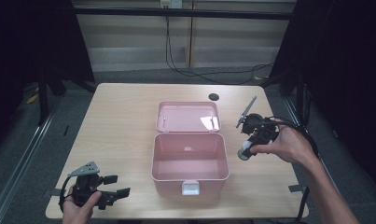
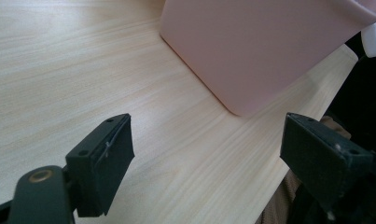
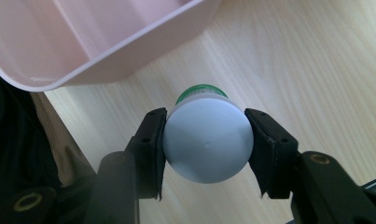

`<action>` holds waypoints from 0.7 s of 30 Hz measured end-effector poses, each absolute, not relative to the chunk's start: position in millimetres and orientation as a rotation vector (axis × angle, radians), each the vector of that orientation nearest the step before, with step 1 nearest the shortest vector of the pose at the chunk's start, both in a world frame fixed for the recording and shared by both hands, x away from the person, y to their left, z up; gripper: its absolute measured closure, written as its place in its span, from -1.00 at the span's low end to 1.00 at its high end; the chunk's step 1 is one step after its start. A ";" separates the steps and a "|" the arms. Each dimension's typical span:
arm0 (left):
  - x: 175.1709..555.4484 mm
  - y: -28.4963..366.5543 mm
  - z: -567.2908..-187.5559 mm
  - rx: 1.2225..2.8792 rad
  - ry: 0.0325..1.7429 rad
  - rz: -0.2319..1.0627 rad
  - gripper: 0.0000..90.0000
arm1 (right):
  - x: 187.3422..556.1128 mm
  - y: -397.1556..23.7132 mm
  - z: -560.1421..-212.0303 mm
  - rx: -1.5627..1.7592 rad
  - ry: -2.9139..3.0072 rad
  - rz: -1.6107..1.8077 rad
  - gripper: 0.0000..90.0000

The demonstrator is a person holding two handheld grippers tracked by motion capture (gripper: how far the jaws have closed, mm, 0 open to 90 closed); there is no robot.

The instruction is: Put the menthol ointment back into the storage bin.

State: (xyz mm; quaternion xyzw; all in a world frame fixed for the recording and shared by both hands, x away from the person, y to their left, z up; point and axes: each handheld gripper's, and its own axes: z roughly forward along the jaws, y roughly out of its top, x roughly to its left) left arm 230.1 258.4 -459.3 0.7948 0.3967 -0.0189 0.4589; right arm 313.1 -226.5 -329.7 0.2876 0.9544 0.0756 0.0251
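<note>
A pink plastic box (image 1: 190, 158) stands open mid-table, its lid (image 1: 188, 116) folded back flat behind it and a white latch (image 1: 191, 188) on its front. My right gripper (image 1: 245, 151) hovers just right of the box, shut on a small bottle (image 3: 206, 140) with a white cap and a green band below it. The bottle points down at the wood beside the box corner (image 3: 106, 65). My left gripper (image 1: 116, 185) rests at the table's front left, open, nothing between its pads (image 2: 104, 163). The box's side wall (image 2: 265, 51) lies ahead of it.
The light wooden table (image 1: 120, 126) has a round black cable hole (image 1: 213, 97) at the back. Black curtains flank both sides, and a cable runs across the floor beyond the table. The box's inside looks bare.
</note>
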 end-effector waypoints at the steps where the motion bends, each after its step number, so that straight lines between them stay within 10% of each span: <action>1: 230.1 258.4 -459.3 1.958 0.978 -0.048 -0.62 | 313.2 -226.5 -327.4 0.884 2.951 0.242 0.13; 21: 230.2 258.0 -460.1 1.961 0.984 -0.058 -0.62 | 312.2 -217.3 -297.0 0.828 2.934 0.327 0.14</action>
